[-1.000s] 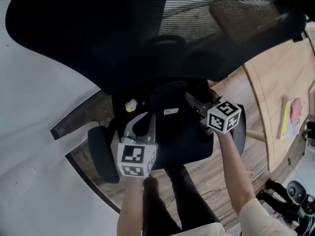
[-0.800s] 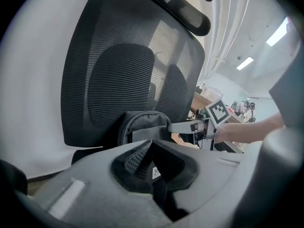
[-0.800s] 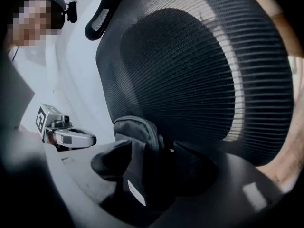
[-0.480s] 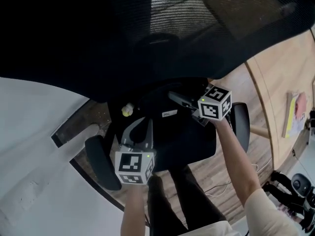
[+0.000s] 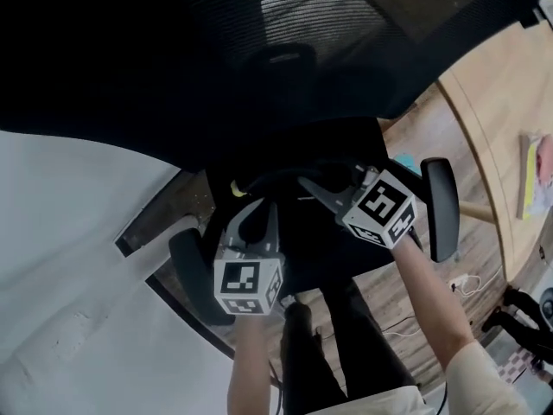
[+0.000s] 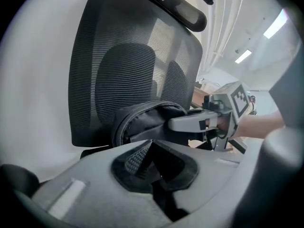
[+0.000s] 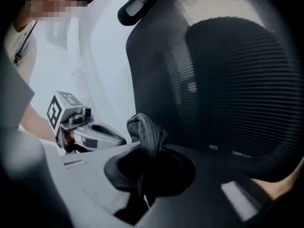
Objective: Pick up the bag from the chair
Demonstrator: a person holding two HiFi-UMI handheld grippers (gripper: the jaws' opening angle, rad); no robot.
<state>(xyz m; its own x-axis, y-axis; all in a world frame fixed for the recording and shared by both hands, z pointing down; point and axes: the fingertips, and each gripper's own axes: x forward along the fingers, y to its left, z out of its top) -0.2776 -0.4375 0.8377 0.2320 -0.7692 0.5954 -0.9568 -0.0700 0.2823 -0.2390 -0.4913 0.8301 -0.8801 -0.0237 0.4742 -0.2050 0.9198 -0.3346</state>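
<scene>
A black bag (image 5: 321, 232) lies on the seat of a black mesh office chair (image 5: 285, 67). My left gripper (image 5: 259, 206) holds the bag's left end, jaws shut on black fabric. My right gripper (image 5: 308, 185) is shut on the bag's right end. In the left gripper view the bag (image 6: 142, 122) bulges in front of the backrest, with the left gripper (image 6: 152, 148) closed on its cloth and the right gripper (image 6: 190, 122) pinching the far side. In the right gripper view the bag's zipped edge (image 7: 147, 132) sticks up out of the right gripper (image 7: 145, 156), and the left gripper (image 7: 97, 134) is beyond it.
The chair's armrests (image 5: 441, 206) (image 5: 194, 271) flank the seat. A small yellow object (image 5: 235, 188) sits at the bag's left. Wooden floor (image 5: 484, 145) lies to the right with a white cable (image 5: 458, 282). A white surface (image 5: 69, 232) fills the left. The person's legs (image 5: 346, 353) stand before the seat.
The right gripper has swung left onto the bag's upper right end. Both grippers sit a little closer to the camera. The view has shifted over the chair.
</scene>
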